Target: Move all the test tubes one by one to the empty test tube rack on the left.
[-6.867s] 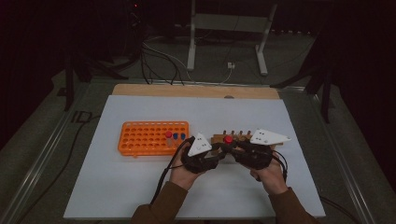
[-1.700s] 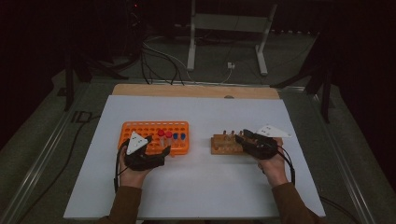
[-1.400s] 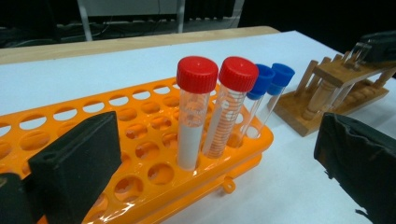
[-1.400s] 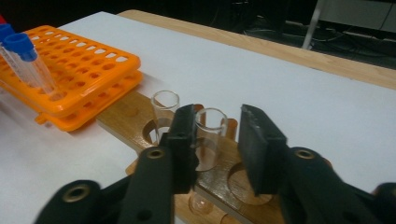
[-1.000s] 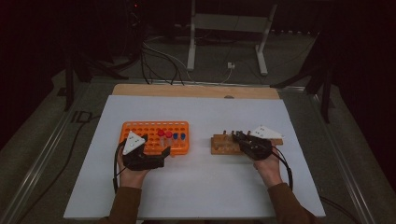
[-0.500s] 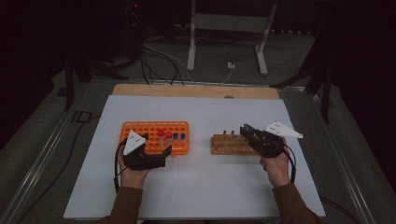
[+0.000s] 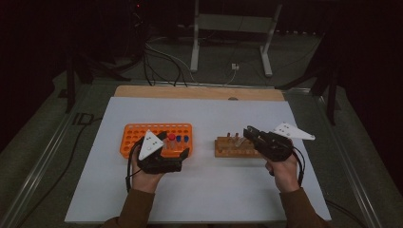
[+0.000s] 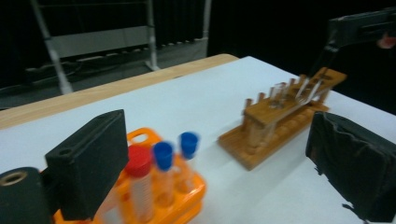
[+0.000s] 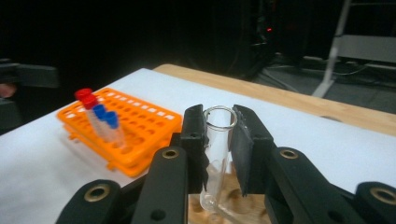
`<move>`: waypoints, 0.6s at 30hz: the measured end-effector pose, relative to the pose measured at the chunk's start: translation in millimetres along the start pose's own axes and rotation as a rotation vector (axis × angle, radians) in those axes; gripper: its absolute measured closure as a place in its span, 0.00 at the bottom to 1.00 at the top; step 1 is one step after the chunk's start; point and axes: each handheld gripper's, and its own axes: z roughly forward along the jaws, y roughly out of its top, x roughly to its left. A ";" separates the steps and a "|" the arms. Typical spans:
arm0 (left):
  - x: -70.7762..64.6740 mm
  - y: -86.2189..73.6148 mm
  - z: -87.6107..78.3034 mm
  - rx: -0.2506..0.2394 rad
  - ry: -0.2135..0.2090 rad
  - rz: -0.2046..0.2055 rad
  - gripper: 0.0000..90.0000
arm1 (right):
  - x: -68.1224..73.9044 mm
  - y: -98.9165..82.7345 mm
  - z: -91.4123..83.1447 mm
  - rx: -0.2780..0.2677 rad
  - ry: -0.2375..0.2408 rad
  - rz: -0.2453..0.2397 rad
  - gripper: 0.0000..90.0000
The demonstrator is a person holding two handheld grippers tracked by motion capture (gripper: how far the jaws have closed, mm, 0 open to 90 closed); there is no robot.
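Note:
An orange tube rack [image 7: 142, 135] lies left of centre, with a red-capped tube [image 8: 139, 179] and two blue-capped tubes [image 8: 164, 170] in its right end. My left gripper [image 7: 175, 145] hovers at that end; its jaws [image 8: 219, 158] stand wide and have just been closing a little, with the capped tubes between them but untouched. At the right, over the wooden rack [image 7: 228, 148], my right gripper [image 7: 248, 131] is shut on a clear glass tube [image 9: 217, 154], gripped just under its rim and raised. The left gripper view shows that tube [image 8: 310, 88] tilted above the wooden rack [image 8: 275, 121].
The white mat [image 7: 204, 190] covers most of the table, and a wooden strip [image 7: 199, 92] runs along its far edge. Beyond are a metal stand [image 7: 228, 28] and floor cables. The orange rack [image 9: 123, 128] has many vacant holes. Bare mat lies between the two racks.
My right gripper has risen and shifted slightly right, lifting the glass tube up from the wooden rack. The left gripper has moved right and up along the orange rack toward the capped tubes.

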 end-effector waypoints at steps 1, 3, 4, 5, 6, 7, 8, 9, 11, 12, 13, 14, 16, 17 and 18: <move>-3.3 1.9 3.4 0.004 -0.012 0.007 0.08 | 1.6 0.2 0.5 0.006 0.013 0.000 0.84; -10.0 5.1 11.6 0.016 -0.041 0.019 0.09 | 5.7 0.4 2.0 0.014 0.033 -0.003 0.84; -13.6 6.6 16.3 0.025 -0.063 0.023 0.09 | 8.1 0.5 2.9 0.018 0.044 -0.006 0.84; -17.6 7.9 21.4 0.034 -0.083 0.028 0.09 | 10.4 0.6 4.0 0.022 0.057 -0.014 0.84; -21.4 9.4 26.2 0.044 -0.100 0.036 0.09 | 13.2 0.7 4.9 0.026 0.067 -0.020 0.84; -25.2 10.7 31.0 0.048 -0.117 0.040 0.09 | 15.5 0.7 5.8 0.032 0.078 -0.032 0.84; -28.6 12.0 35.6 0.054 -0.128 0.044 0.10 | 18.0 0.7 6.7 0.039 0.091 -0.041 0.84; -31.6 13.2 39.8 0.060 -0.137 0.051 0.12 | 20.1 0.7 7.3 0.043 0.100 -0.051 0.84; -36.5 14.9 47.3 0.067 -0.154 0.065 0.18 | 23.5 0.8 8.4 0.052 0.120 -0.065 0.84; -38.4 15.2 51.0 0.073 -0.160 0.069 0.19 | 24.9 0.7 8.8 0.054 0.128 -0.070 0.84; -40.1 15.3 54.4 0.076 -0.171 0.072 0.20 | 25.9 0.5 9.2 0.057 0.137 -0.071 0.84; -41.8 15.0 57.3 0.080 -0.188 0.075 0.25 | 26.9 0.3 9.6 0.060 0.147 -0.074 0.84; -45.6 13.5 62.4 0.090 -0.215 0.084 0.34 | 28.8 -0.2 10.6 0.067 0.163 -0.077 0.84; -47.0 12.6 64.7 0.092 -0.233 0.089 0.39 | 29.9 -0.4 11.0 0.070 0.172 -0.077 0.84; -48.5 11.7 66.5 0.096 -0.249 0.091 0.46 | 31.0 -0.7 11.7 0.072 0.178 -0.079 0.84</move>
